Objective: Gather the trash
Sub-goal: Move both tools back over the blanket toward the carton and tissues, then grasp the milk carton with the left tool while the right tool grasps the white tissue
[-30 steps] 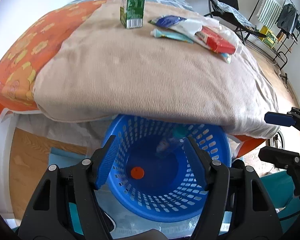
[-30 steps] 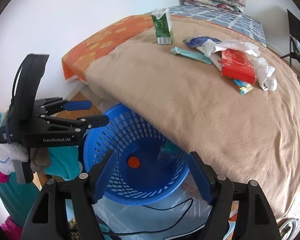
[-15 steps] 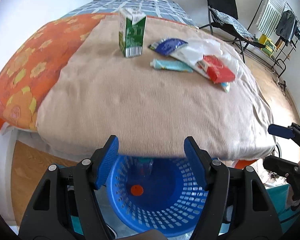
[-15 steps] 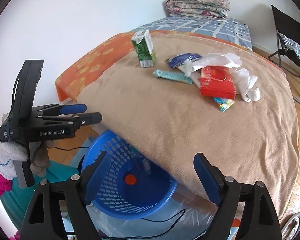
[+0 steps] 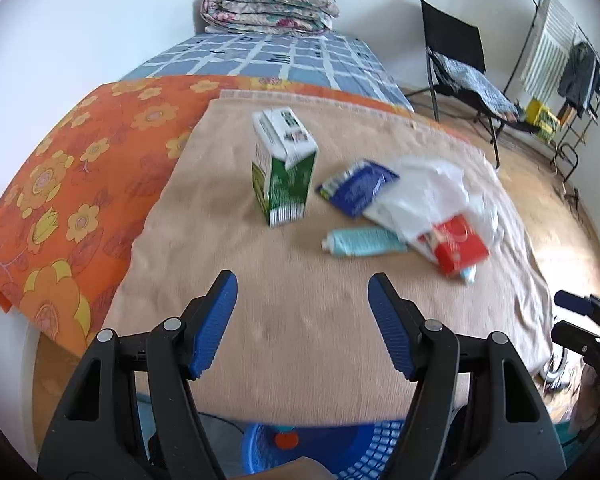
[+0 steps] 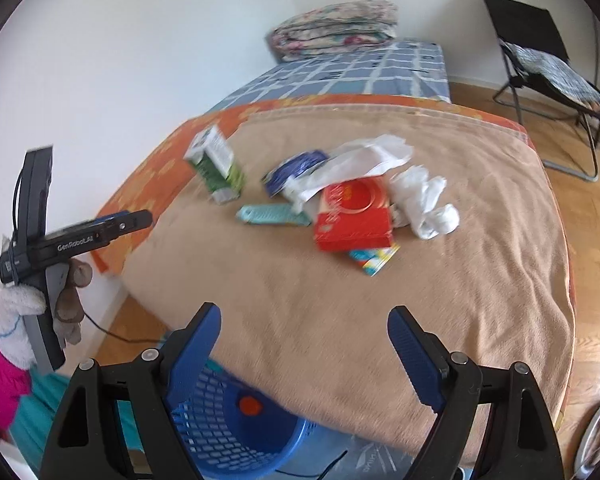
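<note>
Left wrist view. My left claw (image 5: 302, 294) hangs over the near part of the tan blanket (image 5: 292, 320), fingers spread wide, nothing between them. Ahead on the blanket, the trash: a green and white carton (image 5: 284, 172) stands upright, a little tilted. Just right of it lies a blue packet (image 5: 358, 188), partly under a white plastic bag (image 5: 424, 196). A pale teal tube (image 5: 364, 241) lies in front of the bag, cap end toward the carton. A red box (image 5: 458, 246) rests at the bag's near edge, touching the tube's far end. Below the bed edge, between my fingers, the rim of a blue basket (image 5: 372, 444) shows, with an orange cap (image 5: 286, 440) inside. My right claw (image 5: 572, 316) shows at the far right edge.

Right wrist view. My right claw (image 6: 304, 344) is also spread apart and holds nothing, above the near edge of the blanket (image 6: 340, 320). The carton (image 6: 216, 170) stands at the left of the pile, well apart from me. The tube (image 6: 272, 214), blue packet (image 6: 294, 168), white bag (image 6: 380, 160) and red box (image 6: 354, 216) cluster mid-bed; a small colourful wrapper (image 6: 374, 260) pokes out under the box. The basket (image 6: 228, 432) sits on the floor at lower left, partly under the bed edge. My left claw (image 6: 134, 220) juts in from the left, seen side-on; from here I cannot tell its gap.
</note>
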`<state>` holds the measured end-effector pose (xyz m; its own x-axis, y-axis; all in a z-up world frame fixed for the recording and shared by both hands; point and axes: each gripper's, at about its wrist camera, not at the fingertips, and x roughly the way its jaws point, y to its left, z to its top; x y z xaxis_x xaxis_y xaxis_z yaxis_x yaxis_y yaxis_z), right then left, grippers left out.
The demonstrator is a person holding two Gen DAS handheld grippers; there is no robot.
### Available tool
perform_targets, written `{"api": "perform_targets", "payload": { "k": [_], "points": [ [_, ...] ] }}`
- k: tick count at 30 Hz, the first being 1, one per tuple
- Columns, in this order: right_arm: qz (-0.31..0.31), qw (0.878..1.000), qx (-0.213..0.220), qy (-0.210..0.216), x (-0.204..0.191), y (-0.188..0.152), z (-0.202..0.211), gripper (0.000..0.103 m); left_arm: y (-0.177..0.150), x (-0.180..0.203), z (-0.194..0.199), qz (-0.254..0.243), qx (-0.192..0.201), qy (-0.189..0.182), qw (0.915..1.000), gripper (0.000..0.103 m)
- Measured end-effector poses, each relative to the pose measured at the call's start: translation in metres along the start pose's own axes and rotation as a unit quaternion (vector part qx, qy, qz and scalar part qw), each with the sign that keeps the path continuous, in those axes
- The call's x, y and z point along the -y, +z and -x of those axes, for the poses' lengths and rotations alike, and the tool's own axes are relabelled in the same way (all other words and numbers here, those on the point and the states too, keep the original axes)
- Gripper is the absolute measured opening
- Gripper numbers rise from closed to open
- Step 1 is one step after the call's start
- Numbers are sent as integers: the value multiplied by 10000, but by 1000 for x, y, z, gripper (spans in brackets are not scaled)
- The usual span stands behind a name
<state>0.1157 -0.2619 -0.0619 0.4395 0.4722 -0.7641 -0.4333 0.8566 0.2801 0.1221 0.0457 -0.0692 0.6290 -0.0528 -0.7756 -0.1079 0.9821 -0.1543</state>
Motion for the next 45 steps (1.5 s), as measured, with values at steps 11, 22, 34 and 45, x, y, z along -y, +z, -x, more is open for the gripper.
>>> {"api": "perform_targets", "payload": {
  "k": [11,22,34,45],
  "points": [
    [-537,9984,159,125,31,48,-23,87,42,-8,-25,416,101,-115,9990,77],
    [-1369,9898,222,337,60,91,-56,87,82,-5,-53,638,204,10,9978,77],
    [-1811,9830,90,289,80,119,-104,85,94,-12,-91,744,1,280,9968,77],
    [-1866,9824,-111,3,84,132,-144,79,95,-14,-107,866,-124,215,9959,64]
  ]
}}
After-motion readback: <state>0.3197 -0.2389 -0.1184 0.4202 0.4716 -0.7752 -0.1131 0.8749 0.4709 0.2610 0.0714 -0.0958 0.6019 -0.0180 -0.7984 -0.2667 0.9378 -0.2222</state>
